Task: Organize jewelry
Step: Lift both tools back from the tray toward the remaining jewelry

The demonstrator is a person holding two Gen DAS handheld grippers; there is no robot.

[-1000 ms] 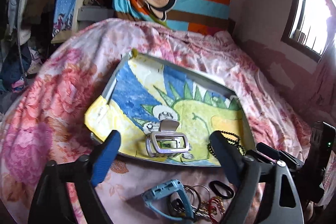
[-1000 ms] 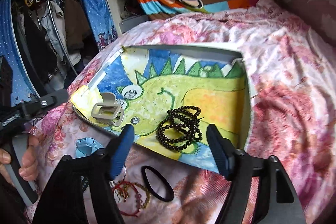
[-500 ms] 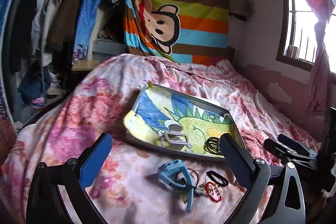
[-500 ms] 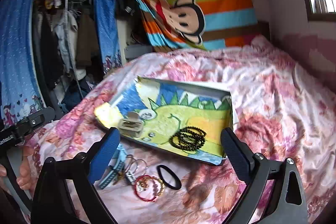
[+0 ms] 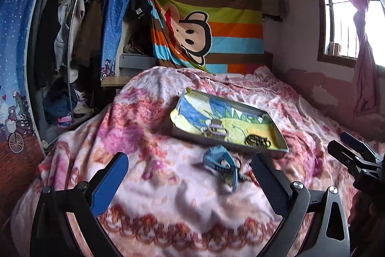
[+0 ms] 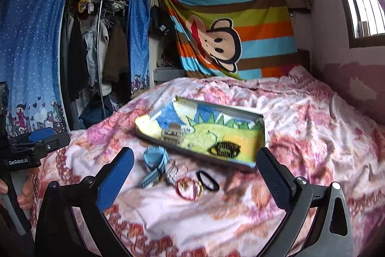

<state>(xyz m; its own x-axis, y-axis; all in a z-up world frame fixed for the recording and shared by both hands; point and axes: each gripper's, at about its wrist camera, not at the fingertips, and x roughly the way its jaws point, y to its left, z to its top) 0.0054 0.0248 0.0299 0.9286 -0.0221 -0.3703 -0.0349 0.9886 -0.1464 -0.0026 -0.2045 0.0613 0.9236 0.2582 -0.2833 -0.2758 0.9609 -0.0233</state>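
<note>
A shallow grey tray lined with a blue, green and yellow cartoon picture lies on the pink floral bedspread. In it a beige plastic hair clip sits toward the left and a coiled black bead bracelet toward the right, well apart. Just in front of the tray, loose on the bedspread, lie a light blue plastic hair clip, what seem to be thin metal rings, blurred, a red and gold bangle and a black elastic hair tie. The right claw has just been opening and stands wide, holding nothing. The left claw is equally wide and empty.
</note>
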